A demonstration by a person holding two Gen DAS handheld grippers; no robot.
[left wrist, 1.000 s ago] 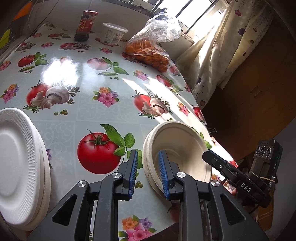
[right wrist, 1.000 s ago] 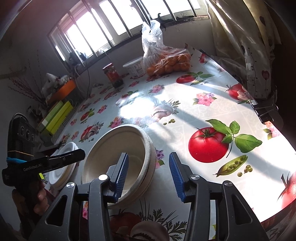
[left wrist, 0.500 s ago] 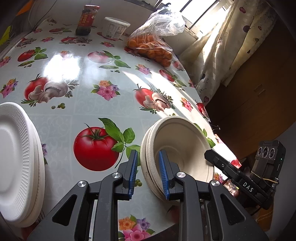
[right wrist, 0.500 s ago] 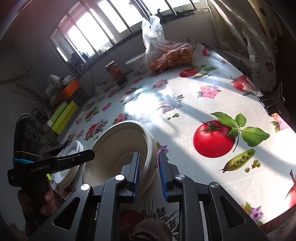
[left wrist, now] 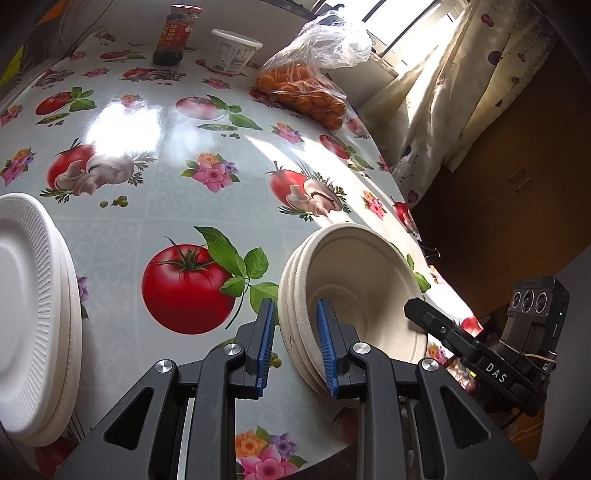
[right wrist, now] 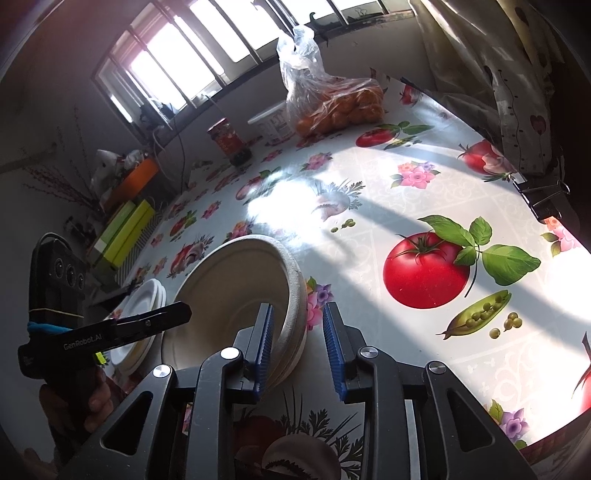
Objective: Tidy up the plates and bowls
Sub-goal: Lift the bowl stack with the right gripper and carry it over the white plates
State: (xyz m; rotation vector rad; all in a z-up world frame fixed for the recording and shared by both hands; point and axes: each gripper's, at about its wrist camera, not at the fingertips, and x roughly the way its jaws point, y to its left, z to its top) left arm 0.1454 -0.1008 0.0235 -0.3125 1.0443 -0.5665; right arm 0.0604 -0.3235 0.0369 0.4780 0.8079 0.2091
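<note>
**Both tongs at the bowl stack, right pair easing open**

The worktop point(left wrist: 122, 254), under its oilcloth of tomatoes and flowers, carries the plates point(left wrist: 29, 314) at its left edge and the bowls point(left wrist: 354, 291) near the front right edge. The plates lie well apart from the bowls. Since a second ago the bowl stack has tipped up further on its side, its hollow now facing right in the left wrist view.

The left tongs point(left wrist: 295, 345) are clamped on the near rim of the bowls, one blue pad outside the stacked rims and one inside the hollow; their grip is unchanged from a second ago.

The right tongs point(right wrist: 301, 345) straddle the opposite rim. They closed tight half a second ago and have just been opening again: the left pad lies against the inside of the bowls, while the right pad stands clear of the outer wall, so nothing is pinched.

At the far edge sit a bag of oranges point(left wrist: 306, 92), a tub point(left wrist: 232, 55) and a jar point(left wrist: 175, 35).
</note>
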